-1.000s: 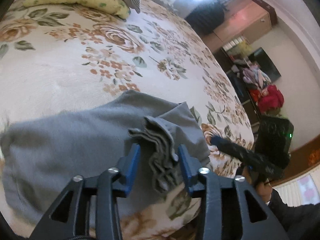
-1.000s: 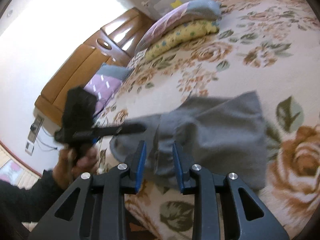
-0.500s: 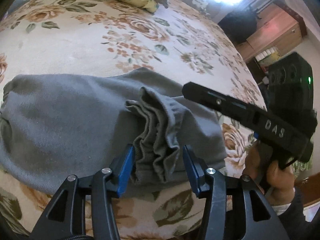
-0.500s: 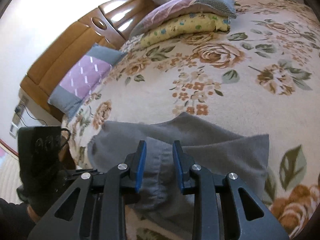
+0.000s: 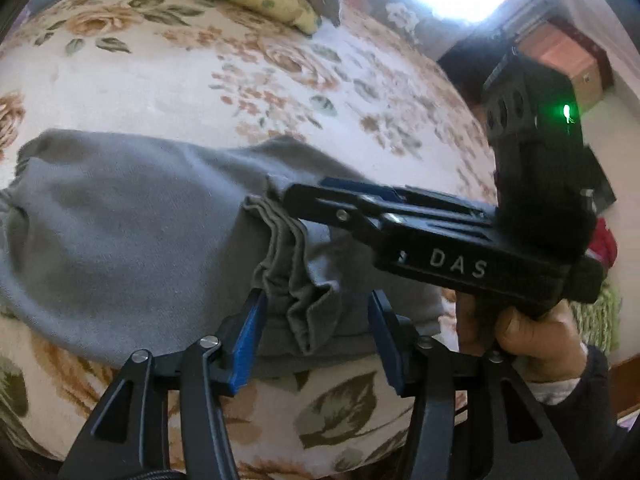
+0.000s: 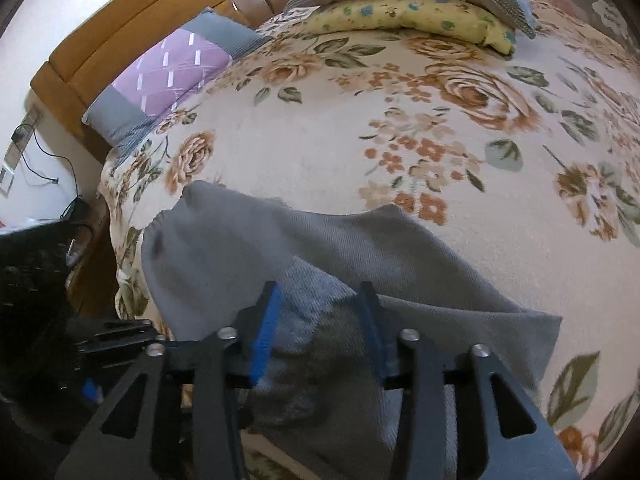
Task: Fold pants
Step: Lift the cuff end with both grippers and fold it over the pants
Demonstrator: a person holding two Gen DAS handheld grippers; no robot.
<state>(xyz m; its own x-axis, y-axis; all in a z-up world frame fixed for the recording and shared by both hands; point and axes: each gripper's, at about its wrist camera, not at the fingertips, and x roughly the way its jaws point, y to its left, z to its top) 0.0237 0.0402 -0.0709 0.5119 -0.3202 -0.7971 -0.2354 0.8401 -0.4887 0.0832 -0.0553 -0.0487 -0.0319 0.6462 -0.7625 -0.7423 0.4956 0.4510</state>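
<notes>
Matt grey cloth pants on a floral woven bedspread.

A floral bed carries grey pants near its front edge, with a yellow pillow and purple pillow at the headboard end.

Grey pants; cream floral bedspread; yellow dotted pillow.

I see the pants lying on the bed near its front edge. Pillows sit far behind them.
</notes>
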